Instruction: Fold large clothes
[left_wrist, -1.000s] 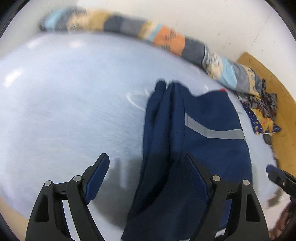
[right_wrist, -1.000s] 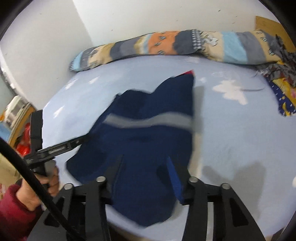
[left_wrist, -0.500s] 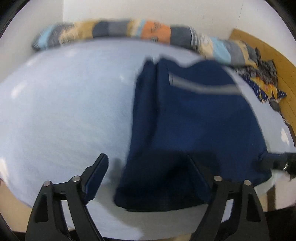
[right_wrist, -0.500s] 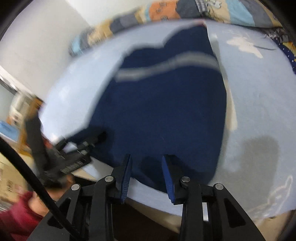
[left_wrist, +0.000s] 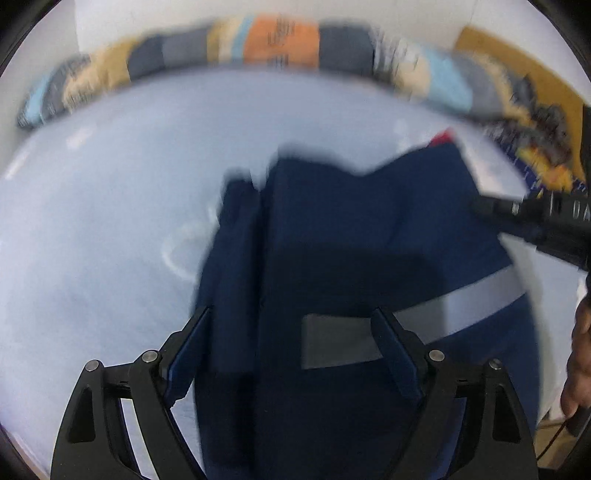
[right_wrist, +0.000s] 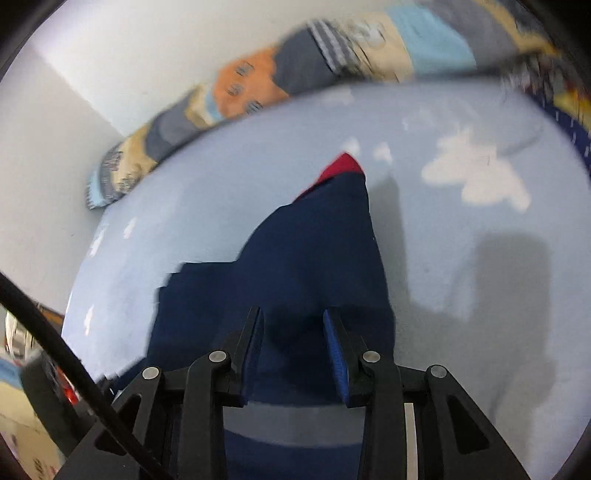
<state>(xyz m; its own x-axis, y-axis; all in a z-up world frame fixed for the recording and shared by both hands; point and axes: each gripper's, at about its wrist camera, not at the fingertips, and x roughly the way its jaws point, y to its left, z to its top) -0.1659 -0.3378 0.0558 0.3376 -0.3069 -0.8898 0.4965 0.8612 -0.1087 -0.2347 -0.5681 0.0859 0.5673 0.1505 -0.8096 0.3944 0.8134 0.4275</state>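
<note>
A navy blue garment (left_wrist: 351, 240) with a grey reflective stripe (left_wrist: 476, 291) and a red tip lies on the light blue bed; it also shows in the right wrist view (right_wrist: 303, 258). My left gripper (left_wrist: 291, 328) is open wide, hovering over the garment's near part, with cloth running between the fingers. My right gripper (right_wrist: 293, 325) is partly closed, its blue pads a narrow gap apart over the garment's near edge; whether cloth is pinched I cannot tell. The right gripper's fingers (left_wrist: 517, 210) reach in from the right in the left wrist view.
A long patchwork bolster (left_wrist: 280, 48) lies along the white wall at the back; it also shows in the right wrist view (right_wrist: 258, 81). A pile of patterned clothes (left_wrist: 543, 147) sits at the back right by a wooden board. The bed sheet (right_wrist: 480, 240) has white cloud prints.
The stripe has moved from the far part of the garment to the near part. The right gripper has narrowed since a second ago. Both views are blurred by motion.
</note>
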